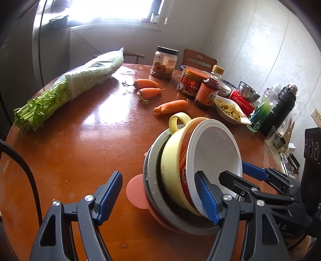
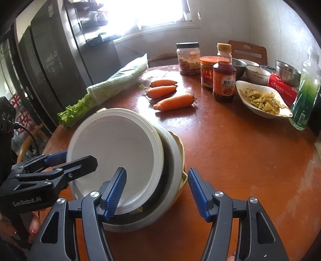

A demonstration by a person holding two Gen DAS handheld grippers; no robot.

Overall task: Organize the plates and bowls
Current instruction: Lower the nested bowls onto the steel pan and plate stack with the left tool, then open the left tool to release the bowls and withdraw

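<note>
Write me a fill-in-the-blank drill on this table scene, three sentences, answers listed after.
1. The number of carrots lying on the table is ____.
2. The innermost bowl of the tilted stack is coloured ____.
3. The bagged greens lie on the table's ____ side in the left wrist view.

Missing words: three; white; left

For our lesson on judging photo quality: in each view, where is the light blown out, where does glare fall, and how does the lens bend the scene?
Left wrist view: the window is blown out white; glare streaks the table beside the greens; the round table edge and walls bow, corners black. Right wrist view: the window is again overexposed, hazing the wall below; the fridge leans and curves.
</note>
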